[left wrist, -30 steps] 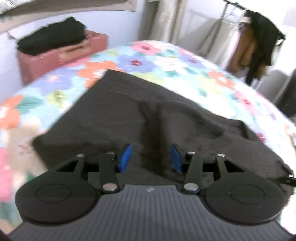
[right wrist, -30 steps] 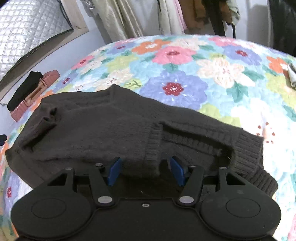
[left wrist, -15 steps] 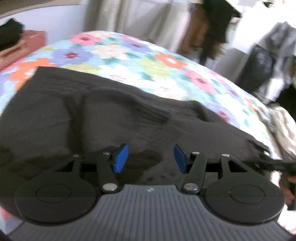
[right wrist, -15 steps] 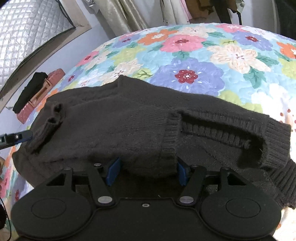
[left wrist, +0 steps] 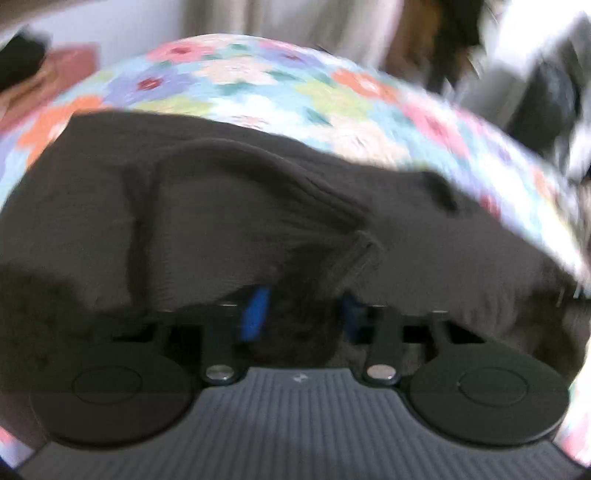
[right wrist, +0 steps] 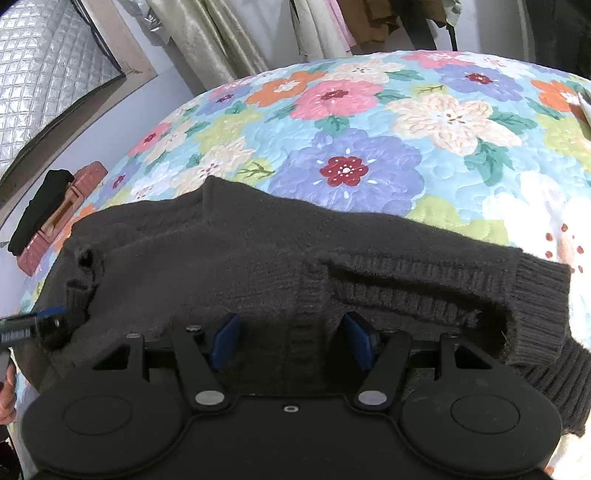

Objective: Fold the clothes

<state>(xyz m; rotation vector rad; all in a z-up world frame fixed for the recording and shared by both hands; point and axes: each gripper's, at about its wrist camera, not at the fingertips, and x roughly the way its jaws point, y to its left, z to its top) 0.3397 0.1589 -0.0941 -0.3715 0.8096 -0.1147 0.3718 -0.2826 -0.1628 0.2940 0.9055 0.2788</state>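
A dark brown knitted sweater [right wrist: 258, 258] lies on a floral quilt [right wrist: 369, 147] on a bed. My right gripper [right wrist: 291, 341] is open, with the sweater's ribbed edge lying between its blue pads. My left gripper [left wrist: 301, 314] is open with a bunched fold of the sweater [left wrist: 221, 206] between its pads; this view is blurred. The left gripper's tip also shows at the left edge of the right wrist view [right wrist: 33, 321], at the sweater's far side.
A reddish box with black cloth on it [right wrist: 55, 214] sits past the bed's left edge. Curtains and hanging clothes [right wrist: 325, 29] stand behind the bed. The quilt beyond the sweater is bare.
Both grippers have moved in onto the sweater, so its edge now lies between the pads. The left view swung right, then back left, and is blurred.
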